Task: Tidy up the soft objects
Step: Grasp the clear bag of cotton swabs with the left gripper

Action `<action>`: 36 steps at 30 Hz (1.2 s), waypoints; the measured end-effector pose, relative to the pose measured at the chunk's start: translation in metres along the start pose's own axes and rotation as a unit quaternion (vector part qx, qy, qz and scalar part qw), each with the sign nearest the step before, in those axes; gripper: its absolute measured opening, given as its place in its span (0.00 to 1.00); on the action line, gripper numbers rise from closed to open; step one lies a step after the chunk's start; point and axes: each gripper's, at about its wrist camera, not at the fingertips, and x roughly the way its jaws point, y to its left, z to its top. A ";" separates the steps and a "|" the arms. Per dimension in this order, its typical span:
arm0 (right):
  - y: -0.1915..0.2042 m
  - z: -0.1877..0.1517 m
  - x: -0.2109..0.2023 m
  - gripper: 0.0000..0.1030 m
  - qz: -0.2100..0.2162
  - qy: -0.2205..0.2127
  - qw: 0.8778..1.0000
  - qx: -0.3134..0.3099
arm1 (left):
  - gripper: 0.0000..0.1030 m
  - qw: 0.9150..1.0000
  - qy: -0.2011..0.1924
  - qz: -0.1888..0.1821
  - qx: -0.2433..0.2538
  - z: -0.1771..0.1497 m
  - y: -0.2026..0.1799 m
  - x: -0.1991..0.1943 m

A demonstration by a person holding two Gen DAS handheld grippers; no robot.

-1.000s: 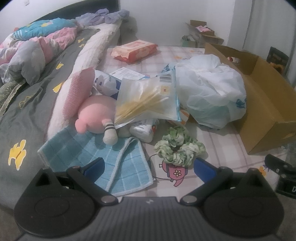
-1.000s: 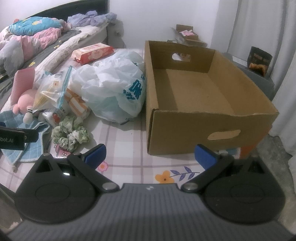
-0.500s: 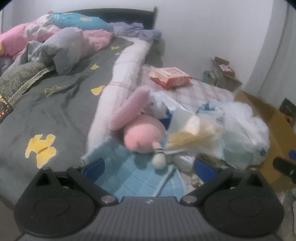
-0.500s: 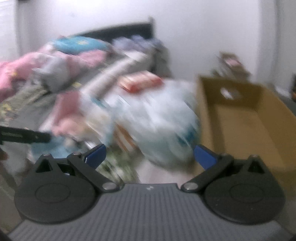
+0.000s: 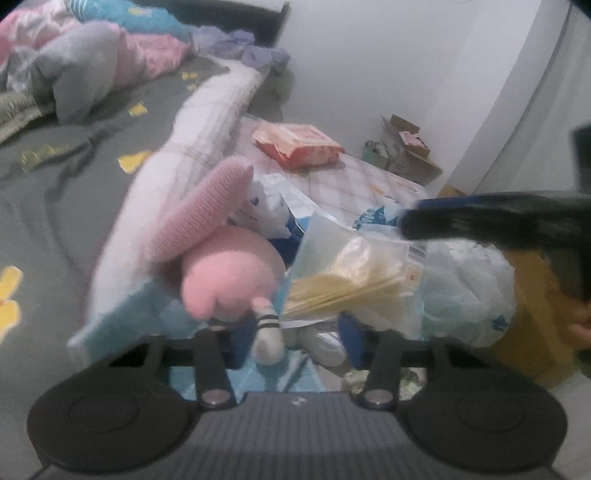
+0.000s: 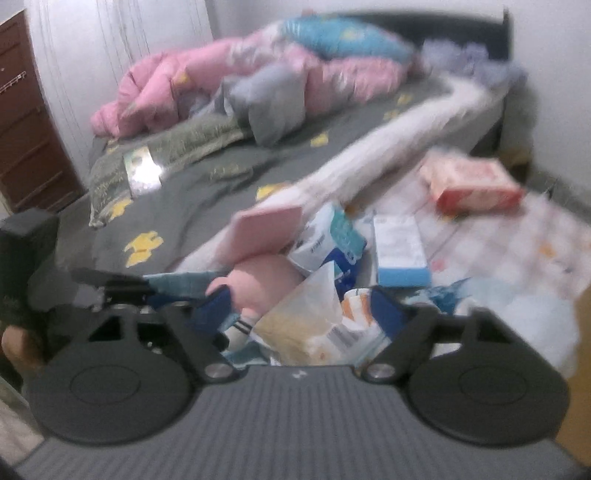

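Both grippers have swung left to the pile; left gripper (image 5: 295,341), closing and empty, straddles the pink plush toy's (image 5: 229,284) striped leg; right gripper (image 6: 299,308), closing, empty, hovers over the clear packet (image 6: 306,321).

No writing can be read in either view. The clear packet (image 5: 354,273), mid-frame, carries what may be a barcode label, and the white-blue pack (image 6: 325,240) shows only smeared print.

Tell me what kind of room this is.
Most likely a bedroom in a home. A bed with a dark headboard carries a heap of pink and blue quilts, and a wooden chest of drawers stands by the curtained wall. A pink plush toy lies among household clutter.
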 end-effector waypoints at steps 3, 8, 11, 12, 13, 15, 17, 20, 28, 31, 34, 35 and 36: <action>-0.020 0.012 0.033 0.50 0.016 0.035 0.999 0.031 | 0.23 1.000 0.018 -0.015 -0.008 0.000 0.003 0.010; -0.043 0.000 0.061 0.35 0.022 0.080 0.993 0.078 | 0.10 0.999 0.036 -0.029 -0.002 -0.006 0.004 0.018; -0.041 -0.014 0.055 0.30 0.027 0.084 0.989 0.119 | 0.09 0.998 0.044 -0.041 -0.007 -0.008 0.006 0.019; -0.042 -0.019 0.051 0.29 0.030 0.083 0.987 0.132 | 0.09 0.998 0.048 -0.046 -0.009 -0.009 0.007 0.020; -0.043 -0.025 0.045 0.29 0.031 0.082 0.985 0.147 | 0.09 0.997 0.052 -0.051 -0.012 -0.010 0.008 0.020; -0.042 -0.036 0.036 0.29 0.031 0.082 0.981 0.171 | 0.09 0.996 0.058 -0.062 -0.014 -0.011 0.008 0.020; -0.041 -0.050 0.030 0.29 0.034 0.085 0.975 0.204 | 0.09 0.995 0.064 -0.073 -0.012 -0.013 0.007 0.019; -0.037 -0.067 0.026 0.30 0.038 0.089 0.970 0.225 | 0.09 0.994 0.074 -0.086 -0.009 -0.016 0.006 0.016; -0.032 -0.055 0.025 0.64 0.035 0.085 0.980 0.174 | 0.09 0.995 0.080 -0.062 0.010 -0.025 0.005 0.014; -0.027 -0.050 0.041 0.70 0.037 0.113 0.982 0.148 | 0.09 0.995 0.081 -0.047 0.020 -0.030 0.002 0.013; -0.022 -0.051 0.058 0.72 0.045 0.149 0.979 0.132 | 0.09 0.995 0.082 -0.041 0.022 -0.036 0.002 0.013; -0.020 -0.052 0.061 0.72 0.047 0.159 0.978 0.128 | 0.09 0.996 0.083 -0.039 0.022 -0.037 0.003 0.013; -0.018 -0.054 0.063 0.72 0.046 0.165 0.977 0.125 | 0.09 0.996 0.083 -0.038 0.022 -0.038 0.004 0.013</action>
